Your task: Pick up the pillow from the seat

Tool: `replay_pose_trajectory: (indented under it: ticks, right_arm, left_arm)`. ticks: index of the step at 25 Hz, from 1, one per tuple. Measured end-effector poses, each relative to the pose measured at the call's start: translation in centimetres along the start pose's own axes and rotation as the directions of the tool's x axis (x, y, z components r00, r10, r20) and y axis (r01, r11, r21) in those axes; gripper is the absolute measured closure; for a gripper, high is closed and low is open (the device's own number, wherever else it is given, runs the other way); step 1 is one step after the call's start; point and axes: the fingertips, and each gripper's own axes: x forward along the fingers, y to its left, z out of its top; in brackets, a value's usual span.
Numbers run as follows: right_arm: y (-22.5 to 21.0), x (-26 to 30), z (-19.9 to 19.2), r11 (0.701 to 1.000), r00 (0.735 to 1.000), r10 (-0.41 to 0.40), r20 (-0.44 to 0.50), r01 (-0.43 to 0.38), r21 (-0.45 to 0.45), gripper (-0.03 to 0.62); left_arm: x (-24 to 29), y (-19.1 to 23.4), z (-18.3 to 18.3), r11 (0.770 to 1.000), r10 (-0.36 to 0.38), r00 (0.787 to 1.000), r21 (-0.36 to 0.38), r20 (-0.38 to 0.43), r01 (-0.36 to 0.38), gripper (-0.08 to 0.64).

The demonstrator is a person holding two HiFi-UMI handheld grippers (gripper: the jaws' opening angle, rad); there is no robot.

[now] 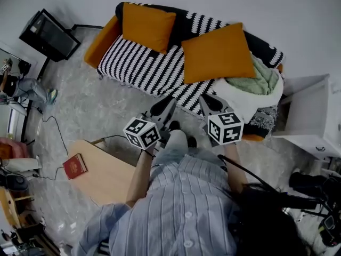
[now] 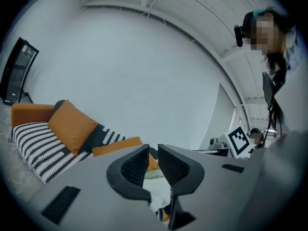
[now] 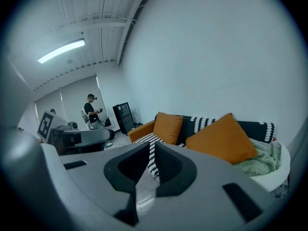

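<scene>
Two orange pillows lean on the back of a sofa [image 1: 138,65] with a black-and-white striped cover: one at the left [image 1: 147,26], a larger one at the right [image 1: 217,53]. Both grippers hover in front of the sofa's front edge, short of the pillows. My left gripper [image 1: 162,108] has its jaws almost together with nothing between them [image 2: 153,148]. My right gripper [image 1: 209,103] is shut and empty [image 3: 151,146]. The right gripper view shows both pillows ahead, the left one [image 3: 168,127] and the right one [image 3: 224,139].
A green blanket [image 1: 261,81] on a white cushion fills the sofa's right end. A white cabinet [image 1: 311,116] stands to the right. A wooden table [image 1: 104,169] and a red book [image 1: 75,166] lie behind me at the left. Another person [image 3: 91,110] stands far off.
</scene>
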Motion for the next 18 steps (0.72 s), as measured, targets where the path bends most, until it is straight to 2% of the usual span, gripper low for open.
replay_pose_trajectory:
  ticks: [6,11,18]
  right_arm:
    - [-1.0,0.5,-0.7,0.999,1.0,-0.024,-0.013,0.024,0.026,0.549]
    - [-1.2,1.8,-0.9,0.999,0.999,-0.032,-0.036,0.033,0.029,0.549]
    - [-4.7,5.4,0.4,0.996,0.996,-0.075,-0.05,0.078,0.053,0.549]
  left_arm:
    - [0.5,-0.2,-0.9,1.0,-0.025,0.999,-0.008,-0.032,0.025,0.514]
    - [1.1,1.4,-0.8,0.999,-0.03,0.999,-0.029,-0.039,0.029,0.514]
    - [6.0,5.0,0.3,0.997,-0.068,0.996,-0.05,-0.059,0.065,0.514]
